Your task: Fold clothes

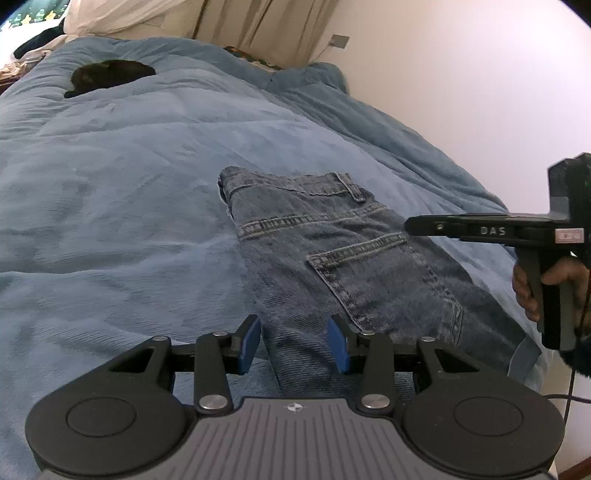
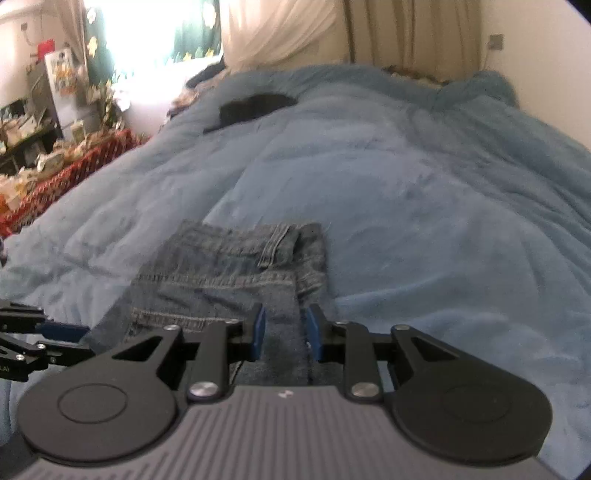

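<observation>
A pair of folded blue denim jeans (image 1: 332, 251) is laid on a bed covered by a plush, rumpled blue blanket (image 1: 129, 166), toward the near edge of the bed and close to the white wall (image 1: 461, 92) side. The waistband with a belt loop is turned away from the cameras, and a stitched back pocket faces upward.

The left claw (image 1: 293, 341) is held low over the near end of the jeans; its blue-padded fingers (image 1: 249, 341) are spread fairly wide, with denim seen between them, and nothing is gripped. In the left wrist view the right claw (image 1: 410, 225) is seen side-on, reaching in from the right above the pocket edge of the jeans, its black handle held by a hand (image 1: 532, 284).

In the right wrist view the right claw (image 2: 284, 330) is set at a narrower gap, its blue pads (image 2: 260, 328) standing on either side of a raised fold of denim (image 2: 284, 314); whether the pads press on the cloth cannot be told. The left claw (image 2: 55, 332) is visible at the left edge of this view, beside the jeans (image 2: 229, 266).

A flat black garment (image 1: 110, 75) lies far up the bed on the blanket (image 2: 424, 184), well apart from the jeans. Beige curtains (image 1: 258, 22) hang behind the bed.
</observation>
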